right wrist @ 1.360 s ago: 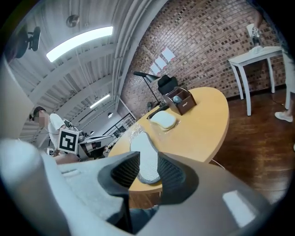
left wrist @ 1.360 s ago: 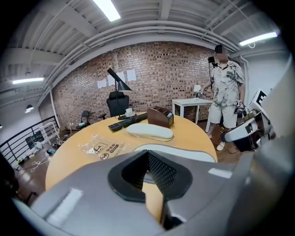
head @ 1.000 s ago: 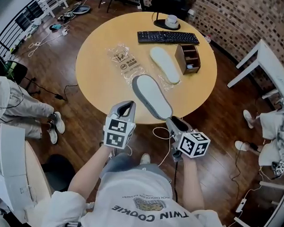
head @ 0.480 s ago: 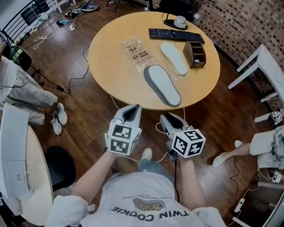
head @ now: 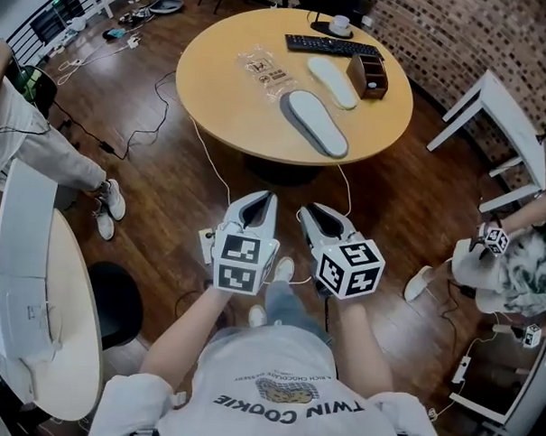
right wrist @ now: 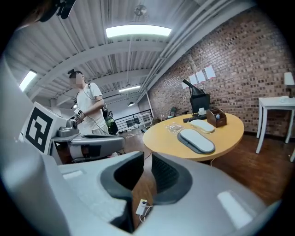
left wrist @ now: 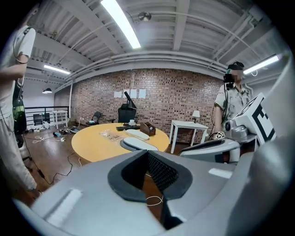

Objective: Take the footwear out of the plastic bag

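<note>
The print on the plastic bag (head: 264,69) is too small to be read, and the contents of the wooden organizer (head: 370,75) cannot be made out. In the head view a pale table (head: 76,339) is cut off by the left edge, a person (head: 522,276) by the right.

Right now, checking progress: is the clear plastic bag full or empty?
Empty: the bag lies flat; grey slipper and white slipper rest beside it.
</note>
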`<move>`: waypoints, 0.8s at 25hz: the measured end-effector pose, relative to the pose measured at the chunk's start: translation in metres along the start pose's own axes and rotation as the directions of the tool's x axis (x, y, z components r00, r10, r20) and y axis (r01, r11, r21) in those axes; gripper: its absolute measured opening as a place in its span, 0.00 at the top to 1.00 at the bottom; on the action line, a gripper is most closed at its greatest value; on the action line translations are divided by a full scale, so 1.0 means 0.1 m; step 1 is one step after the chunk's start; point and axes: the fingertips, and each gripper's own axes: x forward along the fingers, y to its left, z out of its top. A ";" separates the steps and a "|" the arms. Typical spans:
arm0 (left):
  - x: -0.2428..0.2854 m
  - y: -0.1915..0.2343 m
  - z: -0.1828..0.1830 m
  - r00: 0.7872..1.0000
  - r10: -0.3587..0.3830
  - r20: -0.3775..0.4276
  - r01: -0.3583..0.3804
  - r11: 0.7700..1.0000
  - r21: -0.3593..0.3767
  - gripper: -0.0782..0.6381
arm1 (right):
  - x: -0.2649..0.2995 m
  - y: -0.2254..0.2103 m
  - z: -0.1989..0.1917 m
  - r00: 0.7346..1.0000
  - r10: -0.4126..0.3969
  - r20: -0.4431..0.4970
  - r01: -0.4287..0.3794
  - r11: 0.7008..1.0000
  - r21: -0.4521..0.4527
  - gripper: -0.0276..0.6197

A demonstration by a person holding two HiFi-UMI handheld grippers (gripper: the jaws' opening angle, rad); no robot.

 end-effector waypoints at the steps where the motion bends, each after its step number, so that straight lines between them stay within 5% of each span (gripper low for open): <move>1: -0.07 -0.07 -0.02 1.000 -0.007 0.005 0.007 1.000 -0.002 0.89 | -0.08 0.06 -0.03 1.000 -0.011 0.004 0.011 1.000 -0.008 0.87; 20: -0.80 -1.54 -0.16 1.000 -0.008 0.018 0.007 0.999 0.034 0.89 | -1.54 0.24 -0.11 0.990 -0.071 0.120 0.081 0.994 -0.078 0.93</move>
